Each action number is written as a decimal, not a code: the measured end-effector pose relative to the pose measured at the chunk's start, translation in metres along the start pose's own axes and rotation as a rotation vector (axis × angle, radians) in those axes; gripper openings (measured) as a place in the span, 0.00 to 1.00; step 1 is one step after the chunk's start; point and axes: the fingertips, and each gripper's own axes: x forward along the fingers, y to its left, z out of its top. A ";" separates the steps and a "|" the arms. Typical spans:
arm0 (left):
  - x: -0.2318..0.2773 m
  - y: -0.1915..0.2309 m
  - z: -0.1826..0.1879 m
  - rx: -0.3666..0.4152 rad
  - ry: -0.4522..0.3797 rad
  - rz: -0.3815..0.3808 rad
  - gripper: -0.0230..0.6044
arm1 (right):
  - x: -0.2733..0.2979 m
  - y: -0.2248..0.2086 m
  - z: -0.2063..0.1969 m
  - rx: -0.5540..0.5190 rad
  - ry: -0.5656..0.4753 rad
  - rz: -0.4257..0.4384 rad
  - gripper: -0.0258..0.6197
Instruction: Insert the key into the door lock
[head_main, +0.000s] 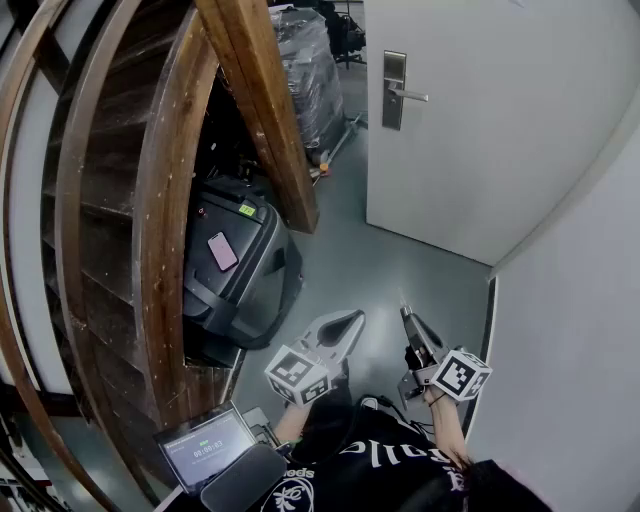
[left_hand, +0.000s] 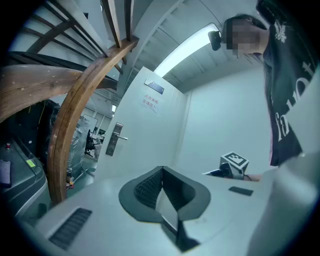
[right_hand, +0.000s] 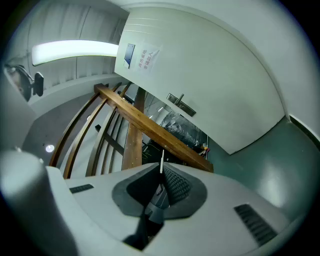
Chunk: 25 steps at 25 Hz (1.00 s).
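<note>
The white door (head_main: 480, 120) stands shut at the upper right, with a metal lock plate and lever handle (head_main: 394, 90) on its left side. Both grippers are held low, well short of the door. My right gripper (head_main: 405, 314) is shut on a thin key (right_hand: 161, 159), whose blade sticks out past the jaw tips (right_hand: 161, 171); the door handle (right_hand: 181, 104) lies far beyond it. Beside it, my left gripper (head_main: 350, 320) is shut with nothing in it (left_hand: 161, 170). The lock plate (left_hand: 116, 139) shows distant in the left gripper view.
A curved wooden staircase (head_main: 165, 200) fills the left. Beneath it sits a dark case (head_main: 240, 265) with a pink phone (head_main: 222, 251) on top. A wrapped pallet (head_main: 305, 70) stands left of the door. A laptop (head_main: 208, 448) is at the bottom left, and a white wall (head_main: 580, 330) runs along the right.
</note>
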 end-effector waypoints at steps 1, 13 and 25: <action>0.005 0.013 0.004 0.001 -0.001 -0.004 0.04 | 0.013 -0.002 0.004 -0.001 -0.002 -0.005 0.09; 0.079 0.196 0.082 0.061 -0.003 -0.062 0.04 | 0.210 0.006 0.074 -0.021 -0.054 0.012 0.09; 0.151 0.290 0.104 0.004 0.015 -0.142 0.04 | 0.318 -0.014 0.156 -0.047 -0.115 -0.045 0.09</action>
